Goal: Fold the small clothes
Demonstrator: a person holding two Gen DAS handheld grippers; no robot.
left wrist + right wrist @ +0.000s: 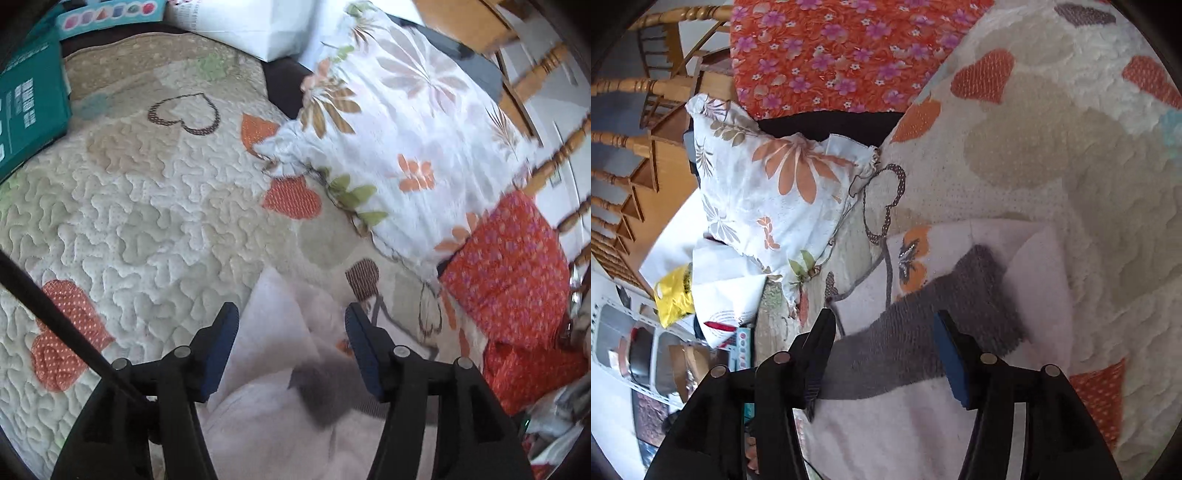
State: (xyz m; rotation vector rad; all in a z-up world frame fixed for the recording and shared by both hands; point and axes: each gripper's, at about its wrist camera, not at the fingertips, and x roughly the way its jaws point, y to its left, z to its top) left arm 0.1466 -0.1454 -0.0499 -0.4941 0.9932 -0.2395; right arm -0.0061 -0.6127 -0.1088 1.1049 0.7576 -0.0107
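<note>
A small pale pink garment [280, 332] with grey ribbed trim [321, 398] lies on a quilted bedspread [147, 206]. My left gripper [291, 314] is open and hovers just above it, jaws either side of a folded pink corner. In the right wrist view the same garment [1038, 280] shows partly folded, with a grey ribbed band [923, 332] across it and an orange butterfly print [912, 258]. My right gripper [884, 319] is open, jaws straddling the grey band, gripping nothing.
A white floral pillow [399, 122] and an orange floral cushion [513, 280] lie at the bedspread's edge. Teal boxes [29, 107] sit at the far left. A wooden chair [639, 122], a white paper bag [727, 291] and shelves stand beside the bed.
</note>
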